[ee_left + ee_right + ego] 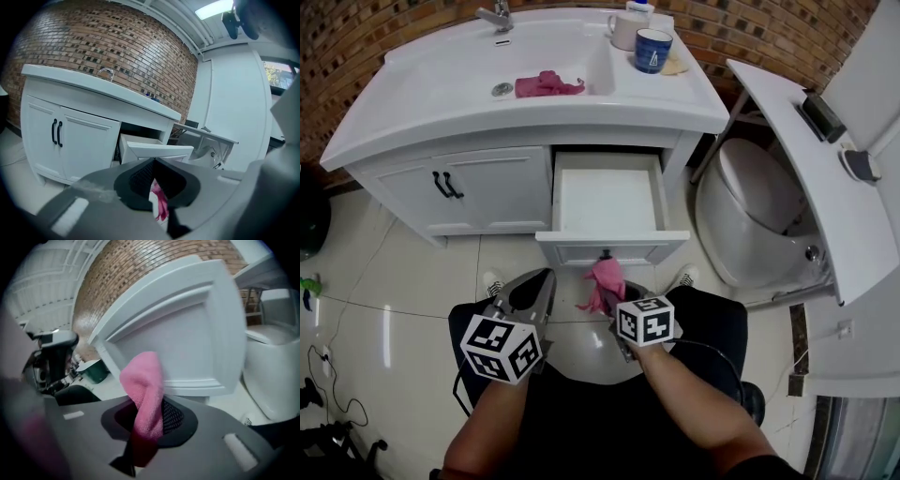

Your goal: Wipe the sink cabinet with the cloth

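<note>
The white sink cabinet [478, 192] stands ahead with its right drawer [609, 202] pulled out. My right gripper [614, 298] is shut on a pink cloth [605, 279] that hangs just below the drawer's front panel. In the right gripper view the cloth [145, 390] sticks up between the jaws of the gripper [147, 406], close to the drawer front [187, 333]. My left gripper [547, 276] is beside it to the left, shut and holding nothing. In its own view the jaws of the left gripper [153, 161] meet, and the cloth [160, 206] shows behind them. A second pink cloth [548, 84] lies in the sink basin.
A blue mug [652, 49] and a white cup [625, 30] stand on the countertop right of the basin, with the faucet [497, 14] at the back. A toilet [759, 202] is right of the cabinet, under a slanted white shelf [806, 178]. The person's legs are below the grippers.
</note>
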`<state>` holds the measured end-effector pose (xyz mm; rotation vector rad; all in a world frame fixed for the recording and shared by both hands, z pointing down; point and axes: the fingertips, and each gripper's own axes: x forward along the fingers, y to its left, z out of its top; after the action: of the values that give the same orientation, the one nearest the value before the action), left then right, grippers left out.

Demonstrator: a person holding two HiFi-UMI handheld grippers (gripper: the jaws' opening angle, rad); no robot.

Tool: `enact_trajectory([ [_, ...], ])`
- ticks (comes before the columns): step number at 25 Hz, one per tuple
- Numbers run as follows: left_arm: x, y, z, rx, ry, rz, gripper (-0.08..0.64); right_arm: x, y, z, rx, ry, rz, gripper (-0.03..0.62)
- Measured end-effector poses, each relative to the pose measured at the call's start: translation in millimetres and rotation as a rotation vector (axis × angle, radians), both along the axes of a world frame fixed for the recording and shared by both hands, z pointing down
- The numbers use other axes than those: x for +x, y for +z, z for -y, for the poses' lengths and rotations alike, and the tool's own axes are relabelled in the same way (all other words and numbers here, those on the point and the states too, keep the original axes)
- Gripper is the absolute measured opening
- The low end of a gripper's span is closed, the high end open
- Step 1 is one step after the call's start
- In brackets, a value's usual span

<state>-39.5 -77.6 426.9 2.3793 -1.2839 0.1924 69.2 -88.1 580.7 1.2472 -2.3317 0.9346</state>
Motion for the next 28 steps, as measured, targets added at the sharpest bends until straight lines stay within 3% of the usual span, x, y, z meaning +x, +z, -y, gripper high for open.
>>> enact_trajectory([
  [5, -12.7, -0.1, 1.5, -0.002, -0.022, -0.001, 0.006, -86.6, -7.2, 4.9, 0.054, -0.209, -0.003, 0.081],
  [9, -19.6, 3.5, -4.6, -0.013, -0.021, 0.016, 0.006, -121.7, 1.2, 11.8, 0.084, -0.278, -0.022, 0.081],
  [16, -23.6, 19.8, -11.3, -0.048, -0.006, 0.043, 0.006, -87.0, 21.7, 39.0, 0.014, -0.092, 0.018, 0.081],
  [28, 6.4, 28.0, -16.9, -0.063, 0.052, 0.038, 0.006, -6.3, 24.0, 45.7, -0.002, 0.07, -0.004, 0.081],
])
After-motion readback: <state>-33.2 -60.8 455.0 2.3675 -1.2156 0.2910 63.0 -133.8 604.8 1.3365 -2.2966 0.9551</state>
